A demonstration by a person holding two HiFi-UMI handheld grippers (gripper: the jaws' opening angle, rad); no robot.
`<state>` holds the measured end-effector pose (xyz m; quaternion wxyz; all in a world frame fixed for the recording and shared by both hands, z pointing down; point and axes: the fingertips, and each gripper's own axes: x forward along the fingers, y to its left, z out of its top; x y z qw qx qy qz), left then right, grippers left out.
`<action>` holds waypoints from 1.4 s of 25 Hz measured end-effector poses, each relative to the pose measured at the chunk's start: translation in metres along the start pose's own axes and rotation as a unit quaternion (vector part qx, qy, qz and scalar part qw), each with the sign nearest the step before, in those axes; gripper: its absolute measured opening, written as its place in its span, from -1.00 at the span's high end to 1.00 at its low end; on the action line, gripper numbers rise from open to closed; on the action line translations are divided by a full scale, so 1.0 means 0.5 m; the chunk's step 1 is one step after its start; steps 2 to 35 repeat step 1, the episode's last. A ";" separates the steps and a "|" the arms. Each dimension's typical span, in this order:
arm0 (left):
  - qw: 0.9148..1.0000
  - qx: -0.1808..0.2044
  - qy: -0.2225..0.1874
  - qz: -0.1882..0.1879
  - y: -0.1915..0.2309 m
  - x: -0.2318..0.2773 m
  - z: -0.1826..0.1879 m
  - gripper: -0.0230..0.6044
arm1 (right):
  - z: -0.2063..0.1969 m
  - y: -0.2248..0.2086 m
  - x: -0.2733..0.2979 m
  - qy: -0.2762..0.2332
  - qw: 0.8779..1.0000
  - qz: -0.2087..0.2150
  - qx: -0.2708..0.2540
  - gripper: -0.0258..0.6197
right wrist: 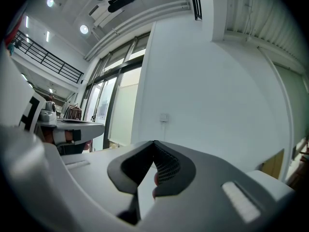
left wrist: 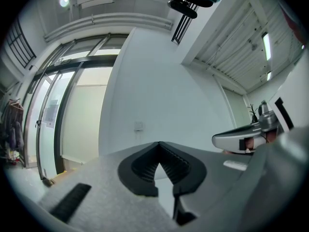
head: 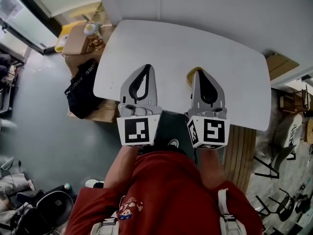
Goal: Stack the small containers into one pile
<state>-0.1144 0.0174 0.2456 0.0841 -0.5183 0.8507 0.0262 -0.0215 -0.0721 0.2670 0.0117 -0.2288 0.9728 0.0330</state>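
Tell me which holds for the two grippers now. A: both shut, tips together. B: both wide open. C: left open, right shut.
A: the left gripper and the right gripper each show their jaw tips meeting in their own views.

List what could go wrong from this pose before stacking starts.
1. The left gripper and right gripper are both shut and empty; advancing like that would likely shove things, not grasp them.
2. Only a sliver of a yellow object shows past the right gripper on the white table; both gripper views see mostly the wall, so aiming could be off.
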 end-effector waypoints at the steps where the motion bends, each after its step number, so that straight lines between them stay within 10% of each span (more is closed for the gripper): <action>1: 1.000 -0.001 0.000 0.001 0.001 -0.001 -0.002 0.93 | -0.002 0.001 0.000 0.000 1.000 0.000 0.000 0.92; 35: 1.000 -0.001 0.000 0.001 0.001 -0.001 -0.002 0.93 | -0.002 0.001 0.000 0.000 1.000 0.000 0.000 0.92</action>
